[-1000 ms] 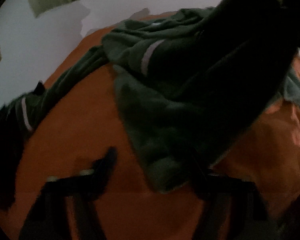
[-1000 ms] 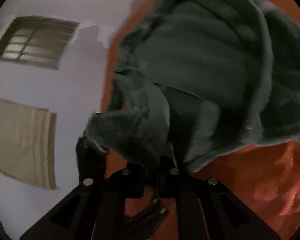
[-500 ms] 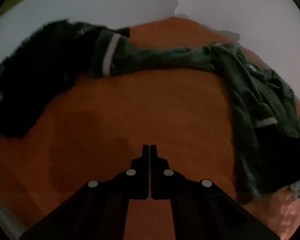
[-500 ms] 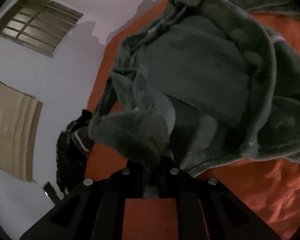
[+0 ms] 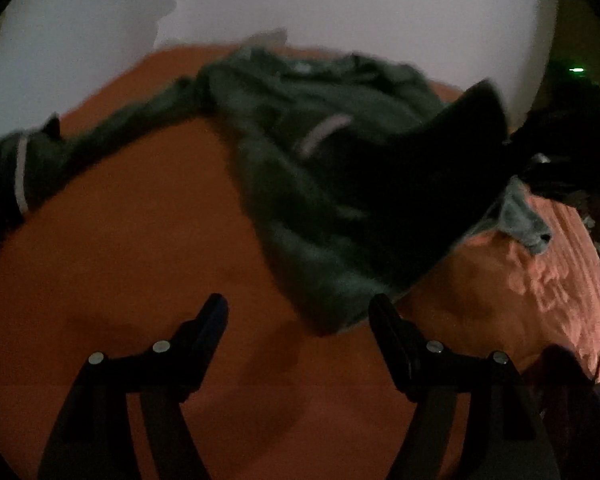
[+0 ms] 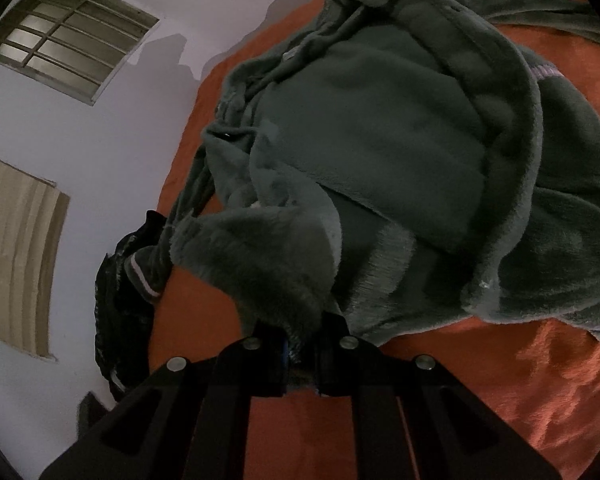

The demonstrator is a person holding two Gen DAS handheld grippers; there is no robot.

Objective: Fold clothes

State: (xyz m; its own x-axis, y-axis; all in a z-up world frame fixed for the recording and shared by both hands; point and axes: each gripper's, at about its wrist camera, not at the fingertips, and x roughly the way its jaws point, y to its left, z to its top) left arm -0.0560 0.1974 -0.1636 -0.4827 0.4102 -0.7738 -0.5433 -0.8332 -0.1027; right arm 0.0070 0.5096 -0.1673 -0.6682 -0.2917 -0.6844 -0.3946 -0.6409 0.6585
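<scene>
While the green fleece garment (image 6: 400, 132) lies crumpled on the orange bed (image 5: 132, 264) near its wall edge, the right gripper (image 6: 300, 344) has its fingers clenched on a fleece fold; the left gripper (image 5: 298, 312) hovers released, just beside the hem.

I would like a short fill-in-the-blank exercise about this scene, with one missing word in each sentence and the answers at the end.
1. The green fleece garment lies on a bed cover whose colour is ____.
2. The right tongs are ____ on a fold of the garment.
3. The left tongs are ____ and hold nothing.
4. In the right wrist view, the wall carries a barred ____.

Missing words: orange; shut; open; window
</scene>
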